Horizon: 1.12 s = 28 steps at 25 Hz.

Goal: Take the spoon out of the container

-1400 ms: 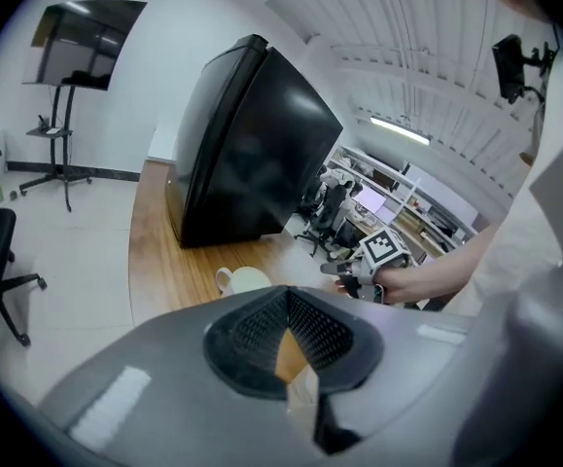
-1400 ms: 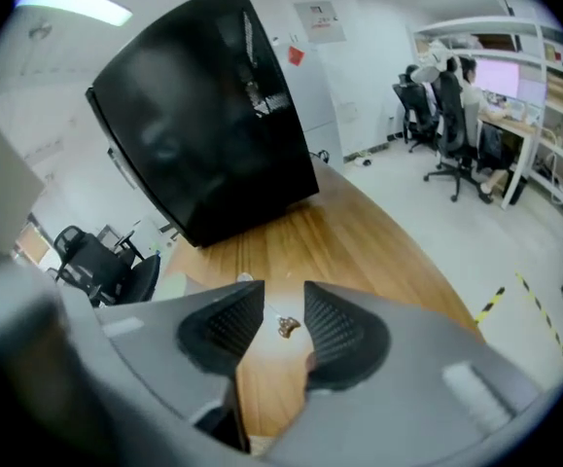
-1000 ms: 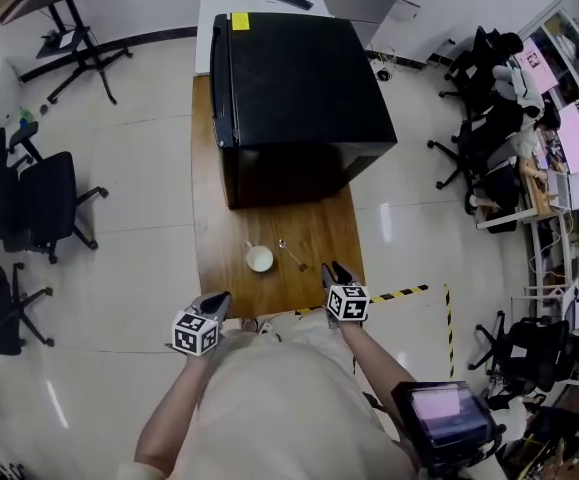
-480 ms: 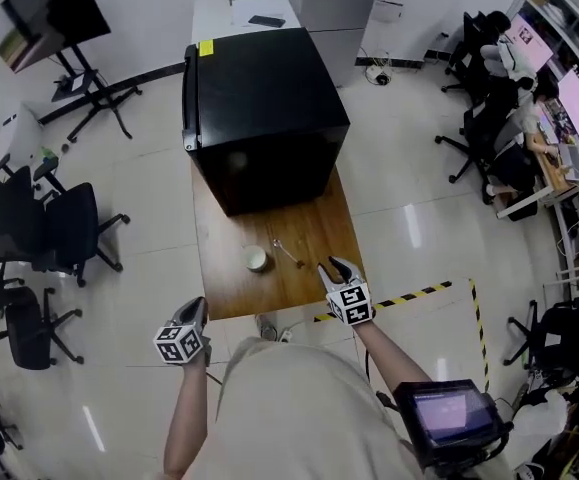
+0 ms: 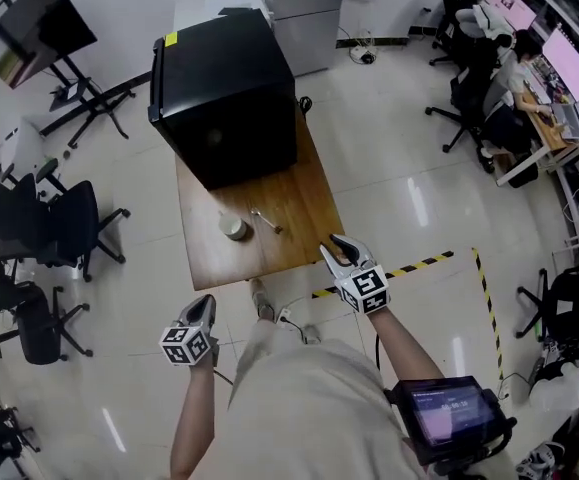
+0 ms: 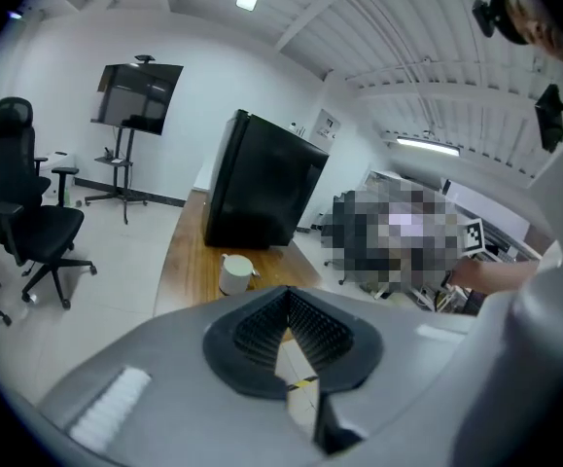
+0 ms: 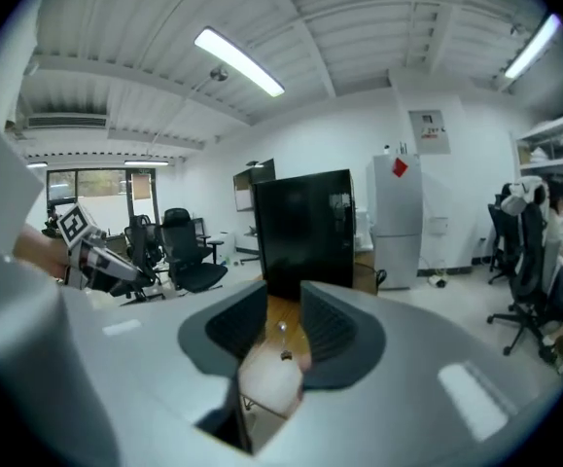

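A white container (image 5: 234, 229) stands on the wooden table (image 5: 289, 193), in front of the black cabinet. The spoon (image 5: 265, 221) lies flat on the table just right of the container, outside it. My right gripper (image 5: 337, 249) hangs over the floor off the table's near right corner; its jaws are closing with nothing between them. In the right gripper view the right gripper (image 7: 283, 298) shows a gap, with a shiny bit of the spoon (image 7: 282, 328) far beyond. My left gripper (image 5: 202, 306) is over the floor, short of the table, with its jaws meeting. In the left gripper view the left gripper (image 6: 287, 296) points toward the container (image 6: 234, 273).
A black cabinet (image 5: 224, 98) fills the table's far half. Yellow-and-black tape (image 5: 419, 264) crosses the floor at the right. Office chairs (image 5: 64, 223) stand at the left, a screen on a stand (image 5: 39, 28) at the far left. People sit at desks (image 5: 529, 78) at the far right.
Both grippers have drawn back from the table's near edge and now hang over the floor. The whole view has pulled away from the table. Container and spoon have not moved.
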### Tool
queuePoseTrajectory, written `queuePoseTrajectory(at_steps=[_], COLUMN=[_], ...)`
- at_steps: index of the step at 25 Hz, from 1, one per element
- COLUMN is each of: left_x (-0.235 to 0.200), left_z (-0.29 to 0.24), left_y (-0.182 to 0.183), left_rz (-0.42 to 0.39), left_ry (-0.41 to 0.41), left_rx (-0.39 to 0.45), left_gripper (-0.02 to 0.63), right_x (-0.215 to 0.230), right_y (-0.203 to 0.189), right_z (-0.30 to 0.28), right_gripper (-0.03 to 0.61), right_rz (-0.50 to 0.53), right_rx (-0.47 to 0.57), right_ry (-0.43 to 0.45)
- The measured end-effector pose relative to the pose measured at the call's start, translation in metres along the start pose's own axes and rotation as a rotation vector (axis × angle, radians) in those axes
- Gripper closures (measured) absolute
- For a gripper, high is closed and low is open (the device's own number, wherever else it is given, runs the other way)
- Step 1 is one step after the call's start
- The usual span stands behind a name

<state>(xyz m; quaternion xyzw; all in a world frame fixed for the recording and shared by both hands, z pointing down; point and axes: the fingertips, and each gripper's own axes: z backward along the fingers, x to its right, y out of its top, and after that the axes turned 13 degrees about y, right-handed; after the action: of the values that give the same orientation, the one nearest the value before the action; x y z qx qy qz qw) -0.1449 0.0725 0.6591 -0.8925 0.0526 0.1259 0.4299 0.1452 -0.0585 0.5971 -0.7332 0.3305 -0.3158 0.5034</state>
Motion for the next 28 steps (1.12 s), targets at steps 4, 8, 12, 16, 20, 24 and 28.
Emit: queuePoseTrajectory(at_steps=[4,8,12,16,20,24,28], left_x=[0.039,0.048,0.042,0.043,0.056,0.062,0.042], left_z=[0.028,0.058,0.073,0.071,0.065,0.07,0.079], left_y=[-0.052,-0.088,-0.101,-0.093,-0.071,-0.054,-0.051], left_rz=[0.018,0.045,0.086,0.07,0.038,-0.02,0.021], left_ry=[-0.008,0.011,0.018,0.004,-0.049,-0.1,-0.113], left_rx=[-0.038,-0.055,-0.066,-0.061,-0.036,-0.02,-0.027], left_gripper=[0.614,0.614,0.614,0.614,0.614,0.614,0.614], right_x=[-0.015,-0.032,-0.054,-0.073,-0.077,-0.09,-0.113], right_y=[0.014,0.019,0.017,0.017,0.01,0.005,0.005], right_z=[0.048,0.083,0.095,0.104,0.109,0.102,0.078], right_gripper=[0.471,0.471,0.477,0.485,0.491,0.492,0.494], right_rz=[-0.014,-0.009,-0.008,-0.009,-0.113,-0.165,-0.099], right_rx=[0.058,0.068,0.058,0.058,0.101,0.107,0.058], right_ry=[0.034,0.047,0.078,0.096,0.071,0.046,0.023])
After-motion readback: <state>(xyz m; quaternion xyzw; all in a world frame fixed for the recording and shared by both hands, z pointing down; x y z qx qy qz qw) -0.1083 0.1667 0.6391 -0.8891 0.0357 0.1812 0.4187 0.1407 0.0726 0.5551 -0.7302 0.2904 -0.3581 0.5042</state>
